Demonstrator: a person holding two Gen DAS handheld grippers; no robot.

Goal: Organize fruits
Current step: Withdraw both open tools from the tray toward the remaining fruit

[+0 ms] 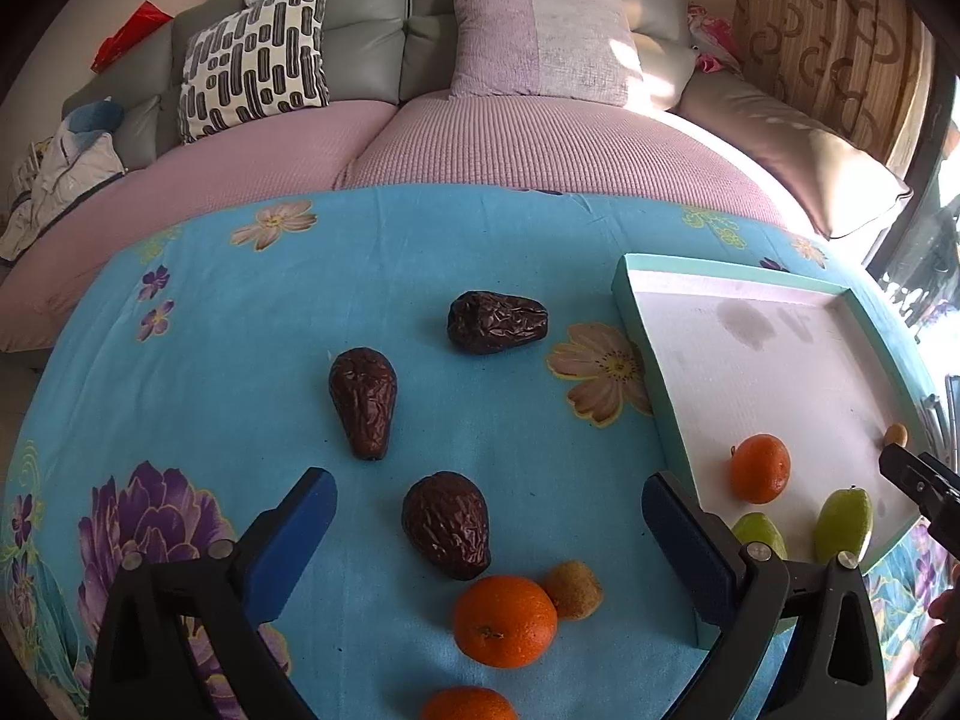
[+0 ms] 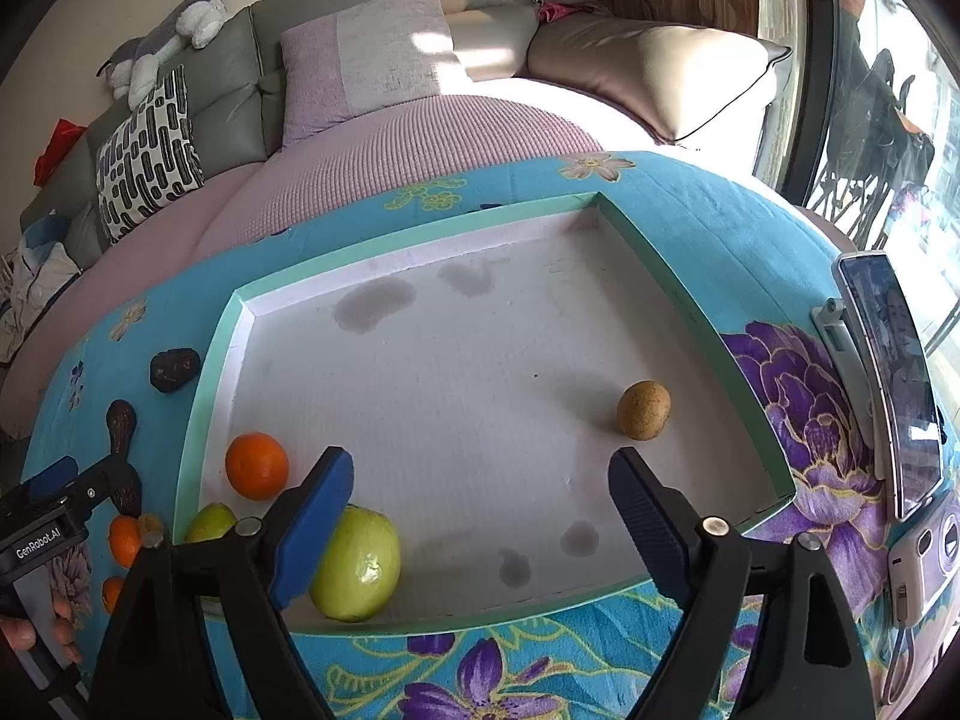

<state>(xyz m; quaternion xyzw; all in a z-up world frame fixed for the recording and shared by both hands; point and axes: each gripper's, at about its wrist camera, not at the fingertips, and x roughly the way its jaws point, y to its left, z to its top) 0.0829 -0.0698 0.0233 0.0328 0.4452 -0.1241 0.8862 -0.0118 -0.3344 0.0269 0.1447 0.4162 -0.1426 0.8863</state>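
Observation:
My left gripper (image 1: 486,486) is open above the blue flowered cloth, its blue pads on either side of a dark wrinkled fruit (image 1: 447,525). Two more dark fruits (image 1: 364,411) (image 1: 497,321) lie further out. An orange (image 1: 505,621), a kiwi (image 1: 573,590) and a second orange (image 1: 468,705) lie nearer to me. My right gripper (image 2: 480,468) is open and empty over the white tray (image 2: 414,243). In the tray lie an orange (image 2: 257,466), two green fruits (image 2: 357,564) (image 2: 210,522) and a brown kiwi (image 2: 644,410).
A phone on a stand (image 2: 894,384) is at the table's right edge. A sofa with cushions (image 1: 540,42) runs behind the table. A hand (image 2: 36,630) holds the left gripper's handle at the left of the right wrist view.

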